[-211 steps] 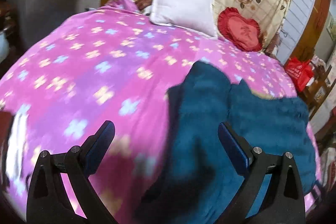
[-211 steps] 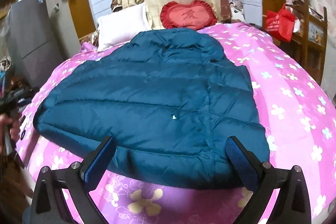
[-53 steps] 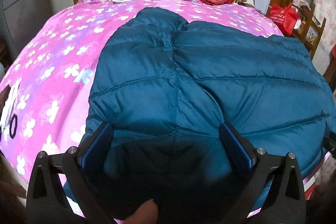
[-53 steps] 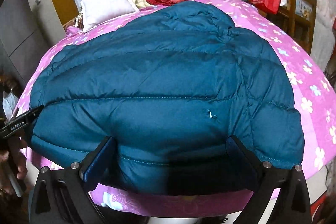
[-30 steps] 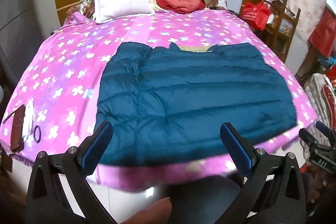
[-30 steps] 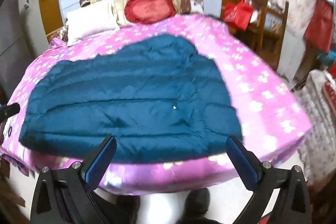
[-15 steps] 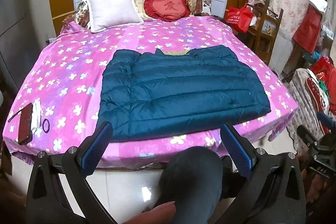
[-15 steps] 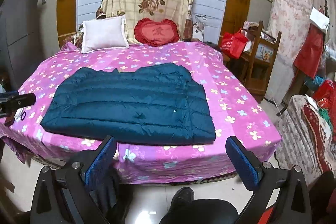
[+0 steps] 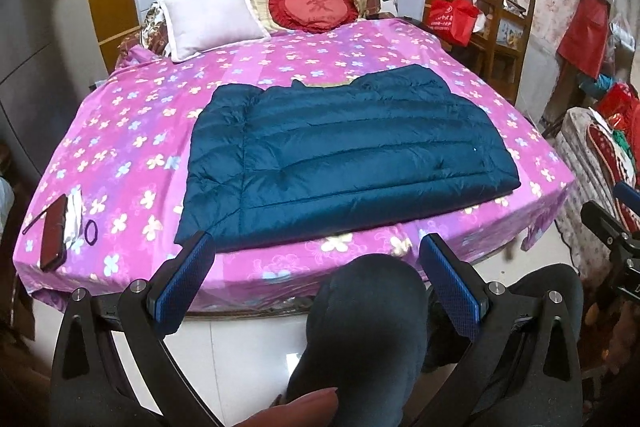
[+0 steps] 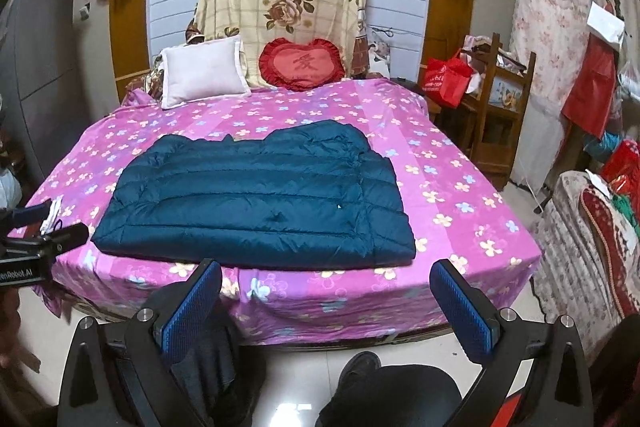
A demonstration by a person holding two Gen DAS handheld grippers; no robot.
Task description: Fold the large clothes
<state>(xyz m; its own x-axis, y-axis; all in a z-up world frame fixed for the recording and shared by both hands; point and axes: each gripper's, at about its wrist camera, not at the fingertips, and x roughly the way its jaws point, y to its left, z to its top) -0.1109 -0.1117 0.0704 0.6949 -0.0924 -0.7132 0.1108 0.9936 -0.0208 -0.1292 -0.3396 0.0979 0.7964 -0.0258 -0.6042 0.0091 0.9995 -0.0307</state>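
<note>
Both tongs hang back from the bed, jaws spread wide and holding nothing.

From the left wrist view, the left gripper (image 9: 316, 279) hovers over the floor, short of the bed's (image 9: 132, 131) near edge. The jacket (image 9: 344, 155) lies straight ahead and beyond the tips, flat on the pink sheet, its long axis running side to side across the gripper's line of sight. Its near hem sits close to the bed's edge, its left corner just past the left finger. A phone (image 9: 54, 233) and a hair tie (image 9: 92, 230) lie well off to the left. The person's knee (image 9: 364, 327) fills the space between the fingers.

From the right wrist view, the right gripper (image 10: 326, 303) also stands clear of the bed, the jacket (image 10: 260, 199) ahead and slightly left of centre. The left gripper (image 10: 44, 239) shows at the far left, by the bed's corner.

Neither looks clearly nearer; I'd guess each takes its own end of the hem.
</note>
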